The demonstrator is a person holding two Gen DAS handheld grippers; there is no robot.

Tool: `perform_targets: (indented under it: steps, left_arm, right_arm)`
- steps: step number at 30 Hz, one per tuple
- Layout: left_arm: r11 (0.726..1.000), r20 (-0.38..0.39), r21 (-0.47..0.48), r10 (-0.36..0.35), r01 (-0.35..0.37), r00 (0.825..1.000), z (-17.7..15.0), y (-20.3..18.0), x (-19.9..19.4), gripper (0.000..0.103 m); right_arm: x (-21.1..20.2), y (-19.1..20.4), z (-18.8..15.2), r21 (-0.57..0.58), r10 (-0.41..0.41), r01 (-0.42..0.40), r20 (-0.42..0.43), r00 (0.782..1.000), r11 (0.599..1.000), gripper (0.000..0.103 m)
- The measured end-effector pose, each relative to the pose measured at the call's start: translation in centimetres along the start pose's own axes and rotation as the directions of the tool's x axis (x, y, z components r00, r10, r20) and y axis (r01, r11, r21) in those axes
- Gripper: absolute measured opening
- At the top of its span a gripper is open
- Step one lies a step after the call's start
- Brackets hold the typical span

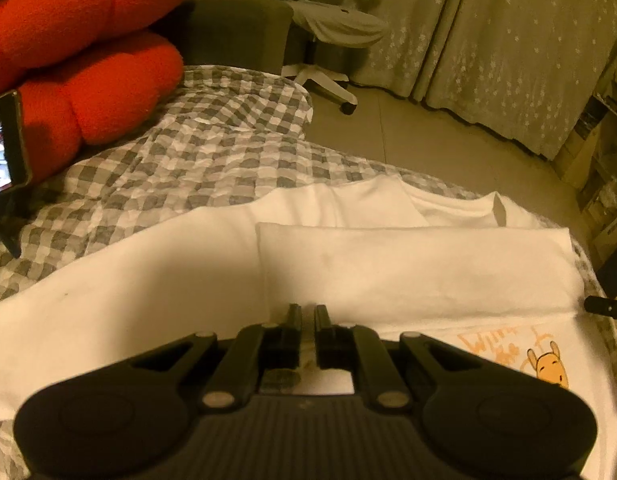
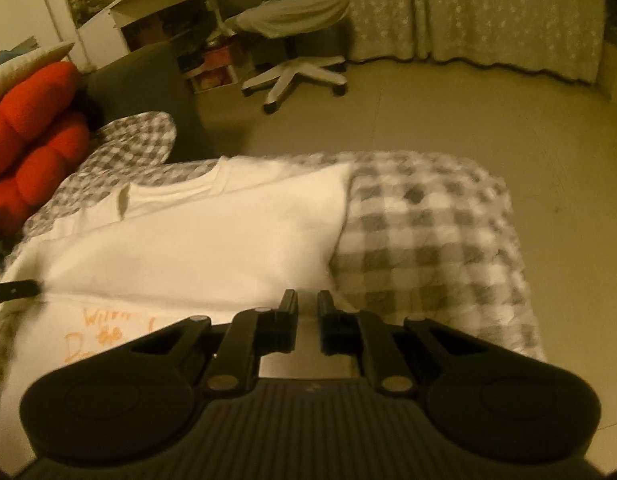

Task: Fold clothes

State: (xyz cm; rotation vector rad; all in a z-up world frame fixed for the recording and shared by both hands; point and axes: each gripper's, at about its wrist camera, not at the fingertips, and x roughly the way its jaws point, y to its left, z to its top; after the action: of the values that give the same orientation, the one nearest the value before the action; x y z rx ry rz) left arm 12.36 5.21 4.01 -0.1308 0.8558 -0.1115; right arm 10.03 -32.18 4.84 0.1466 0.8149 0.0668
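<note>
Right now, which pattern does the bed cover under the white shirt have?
Grey and white checked bed cover; clearest in the left wrist view.

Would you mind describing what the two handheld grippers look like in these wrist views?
Both look identical. The left gripper and right gripper are matte black: a ribbed central housing, a rounded lobe with a circular disc on each side, and angled link bars with silvery pivot pins leading to two narrow, straight black fingers. No cables, markings or sleeves show.
</note>
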Motion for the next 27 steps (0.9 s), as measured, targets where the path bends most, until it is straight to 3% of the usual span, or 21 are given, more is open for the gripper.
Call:
perform_targets:
  steps: [1,2,9,11,14,16,18,19,27]
  left_arm:
    - [1.0,0.009,-0.006,0.006,-0.006,1.0,0.1,0.1,-0.2,0.02]
    - [1.0,0.018,-0.009,0.002,-0.002,1.0,0.1,0.2,-0.4,0.022]
    - [1.0,0.02,0.004,-0.008,0.008,1.0,0.1,-0.2,-0.2,0.022]
    - [1.0,0.01,0.016,-0.001,0.0,1.0,0.0,-0.3,0.2,0.022]
    - [1.0,-0.003,0.019,0.005,-0.005,1.0,0.1,-0.1,0.6,0.022]
    - [1.0,-0.007,0.014,0.012,-0.012,1.0,0.2,0.1,0.7,0.022]
    - [1.0,-0.016,0.011,0.022,-0.021,1.0,0.3,0.4,1.0,0.023]
    - [1.0,-0.021,0.006,0.017,-0.017,1.0,0.3,0.6,1.1,0.023]
    - [0.998,-0.017,-0.065,0.0,-0.001,1.0,0.7,1.9,0.4,0.024]
  right_arm:
    - [0.0,-0.1,0.2,0.001,-0.047,0.047,0.018,0.999,0.999,0.024]
    - [0.0,-0.3,0.3,0.008,-0.068,0.068,0.037,0.997,0.998,0.024]
    - [0.6,1.0,2.4,-0.031,0.008,-0.003,0.168,0.986,1.0,0.024]
    - [1.8,1.5,2.7,-0.049,0.042,-0.034,0.166,0.985,0.998,0.024]
    - [4.6,1.9,2.2,-0.081,-0.026,0.035,0.106,0.994,0.996,0.014]
    - [5.5,1.5,1.8,-0.072,-0.066,0.075,0.129,0.99,0.995,0.01]
    - [5.8,1.5,2.0,-0.071,-0.124,0.135,0.139,0.982,0.988,0.014]
    - [5.9,1.7,2.0,-0.083,-0.165,0.179,0.146,0.975,0.98,0.025]
    - [4.3,2.2,2.1,-0.085,-0.133,0.151,0.184,0.974,0.985,0.024]
